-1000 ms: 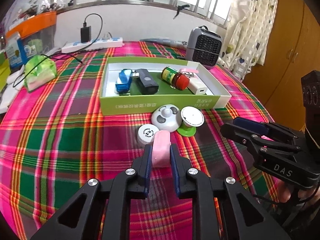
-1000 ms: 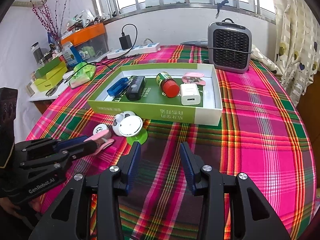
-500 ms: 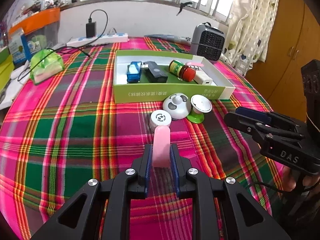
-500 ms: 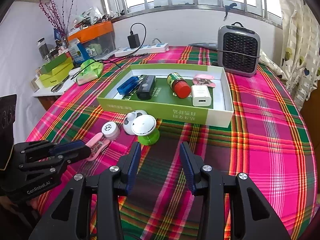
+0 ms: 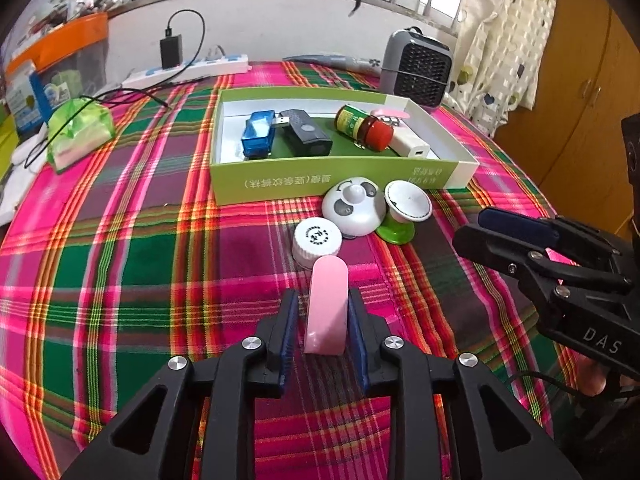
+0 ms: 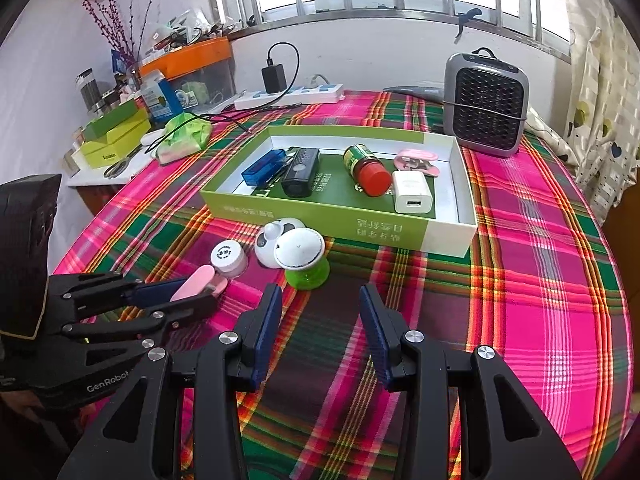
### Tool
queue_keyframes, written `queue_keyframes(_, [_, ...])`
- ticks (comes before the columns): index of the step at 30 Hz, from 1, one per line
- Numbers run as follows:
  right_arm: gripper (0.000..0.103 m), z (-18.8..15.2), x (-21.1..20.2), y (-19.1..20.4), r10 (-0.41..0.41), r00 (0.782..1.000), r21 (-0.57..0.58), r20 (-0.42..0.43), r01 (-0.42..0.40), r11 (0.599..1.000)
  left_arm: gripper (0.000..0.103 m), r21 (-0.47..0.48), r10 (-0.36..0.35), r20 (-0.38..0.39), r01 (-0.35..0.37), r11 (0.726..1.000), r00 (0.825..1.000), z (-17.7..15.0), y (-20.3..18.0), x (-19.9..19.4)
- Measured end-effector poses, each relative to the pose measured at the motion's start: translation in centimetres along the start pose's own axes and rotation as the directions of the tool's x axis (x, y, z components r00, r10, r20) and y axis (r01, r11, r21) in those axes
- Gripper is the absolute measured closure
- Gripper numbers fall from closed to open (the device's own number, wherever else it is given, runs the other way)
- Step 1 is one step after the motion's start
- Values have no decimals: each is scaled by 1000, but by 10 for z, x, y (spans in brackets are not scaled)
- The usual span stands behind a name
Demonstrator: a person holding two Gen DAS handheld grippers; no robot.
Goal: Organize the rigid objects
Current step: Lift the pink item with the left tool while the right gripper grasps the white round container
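Left gripper (image 5: 323,322) fingers opening around pink clip (image 5: 326,306), maybe still touching, right gripper (image 6: 318,334) fingers released above bench (image 6: 540,280), empty.

The left gripper (image 5: 323,322) jaws are opening around the pink clip (image 5: 327,308).

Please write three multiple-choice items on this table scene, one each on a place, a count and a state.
1. Where does the red-capped jar lie?
A. In the green box
B. On the tablecloth
C. On the heater

2. How many things lie in the box?
A. Three
B. Five
C. Seven

3. What is between the right gripper fingers?
A. A pink clip
B. A white cap
C. Nothing

Answers:
1 A: it lies beside the white charger.
2 B: blue stick, black device, jar, charger, pink clip.
3 C: only the tablecloth shows between them.
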State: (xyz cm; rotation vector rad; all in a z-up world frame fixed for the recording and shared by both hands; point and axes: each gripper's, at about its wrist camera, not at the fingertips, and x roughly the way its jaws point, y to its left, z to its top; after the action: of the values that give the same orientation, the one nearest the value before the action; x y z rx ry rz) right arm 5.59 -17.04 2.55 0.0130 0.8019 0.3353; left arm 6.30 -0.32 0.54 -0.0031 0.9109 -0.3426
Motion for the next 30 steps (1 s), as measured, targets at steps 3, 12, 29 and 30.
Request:
queue_keyframes(3, [61,1,1,3,-2,1000,-7,-4,2,1000,85,-18,3,18,-2,1000,1000,0,6,-5])
queue_keyframes(12, [61,5,6,20,10,1000,-50,-12,-10,999,86,-56,48,79,-44,997,996,2,27,-22])
queue_keyframes(29, [61,19,40,62,65,995,-131,-71,-73,989,86,-166,128,126,-106,980,984,-1,78,-44])
queue_keyframes(30, [61,20,42,64,67,995,-135,-76,-77,988,86,-169,129,125,-107,980,984,-1,80,-44])
